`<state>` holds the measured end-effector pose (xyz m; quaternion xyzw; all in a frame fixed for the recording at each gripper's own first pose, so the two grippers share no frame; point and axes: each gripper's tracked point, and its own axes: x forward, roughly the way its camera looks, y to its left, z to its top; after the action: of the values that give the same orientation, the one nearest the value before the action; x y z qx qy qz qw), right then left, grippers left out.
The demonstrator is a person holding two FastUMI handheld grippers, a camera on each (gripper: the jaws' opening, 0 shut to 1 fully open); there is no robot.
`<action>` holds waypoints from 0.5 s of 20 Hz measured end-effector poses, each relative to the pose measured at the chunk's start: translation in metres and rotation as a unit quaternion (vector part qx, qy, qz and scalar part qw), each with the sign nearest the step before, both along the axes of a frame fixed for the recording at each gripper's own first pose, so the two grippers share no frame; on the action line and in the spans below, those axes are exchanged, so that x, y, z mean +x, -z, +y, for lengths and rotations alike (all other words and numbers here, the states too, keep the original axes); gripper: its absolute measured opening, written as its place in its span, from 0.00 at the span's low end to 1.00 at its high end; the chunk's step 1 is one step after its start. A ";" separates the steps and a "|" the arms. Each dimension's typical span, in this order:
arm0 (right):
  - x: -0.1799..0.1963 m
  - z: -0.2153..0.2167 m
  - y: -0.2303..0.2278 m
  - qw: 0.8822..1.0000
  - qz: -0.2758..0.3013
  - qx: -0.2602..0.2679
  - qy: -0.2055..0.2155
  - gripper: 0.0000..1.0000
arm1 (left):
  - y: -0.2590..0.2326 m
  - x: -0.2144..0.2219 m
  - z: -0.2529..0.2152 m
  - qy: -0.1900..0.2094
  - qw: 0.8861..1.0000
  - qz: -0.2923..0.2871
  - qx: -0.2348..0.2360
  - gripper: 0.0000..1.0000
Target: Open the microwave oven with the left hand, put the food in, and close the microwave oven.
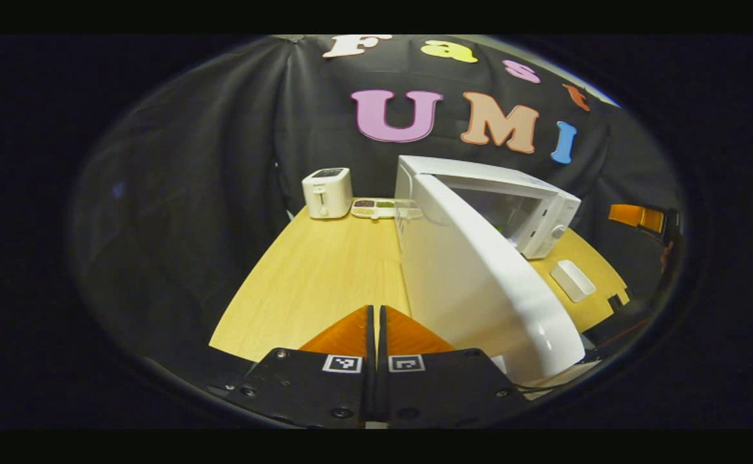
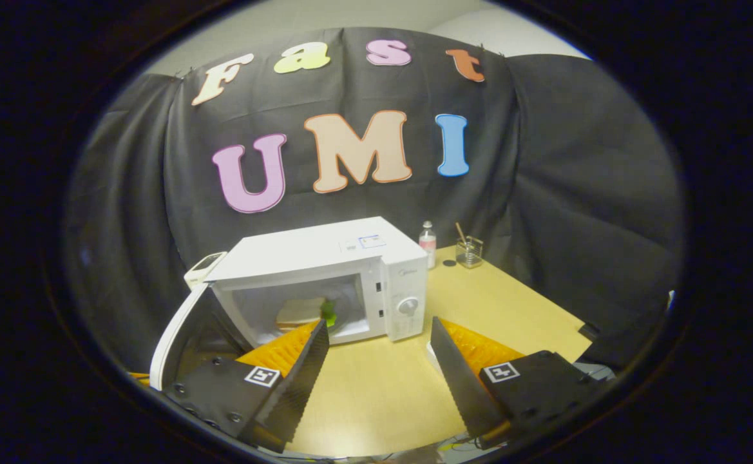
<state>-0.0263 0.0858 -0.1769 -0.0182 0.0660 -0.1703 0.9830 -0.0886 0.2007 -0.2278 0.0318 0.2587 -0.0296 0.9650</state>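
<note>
The food [image 2: 302,313] already lies inside the microwave [image 2: 324,283], so closing looks like the step in hand. The left gripper [image 1: 376,322], fingers pressed together and empty, sits just left of the door [image 1: 479,283]; push its outer face near the free edge, steadily. The door's long edge runs ahead, swung wide. The right gripper [image 2: 379,351] is spread open, empty, above the counter [image 2: 376,393].

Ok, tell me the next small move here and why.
Probably swing the door shut with the left claw. The sandwich already lies inside the microwave, the right claw is open and empty, and the door stands wide open beside the shut left claw.
</note>
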 end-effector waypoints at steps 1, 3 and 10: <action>-0.004 -0.005 -0.003 1.000 -0.002 -0.004 0.008 0.92 | -0.002 0.000 -0.004 0.010 1.000 -0.004 0.004 0.01; -0.011 -0.013 -0.010 1.000 -0.006 -0.007 0.016 0.92 | -0.006 0.001 -0.010 0.027 0.999 -0.012 0.017 0.01; -0.013 -0.052 -0.025 1.000 -0.001 -0.011 0.001 0.92 | -0.011 0.004 -0.033 -0.002 0.998 -0.032 0.046 0.03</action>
<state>-0.0396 0.0340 -0.1517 -0.0284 0.0628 -0.1720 0.9827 -0.0847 0.1673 -0.2166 0.0765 0.2283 -0.0149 0.9705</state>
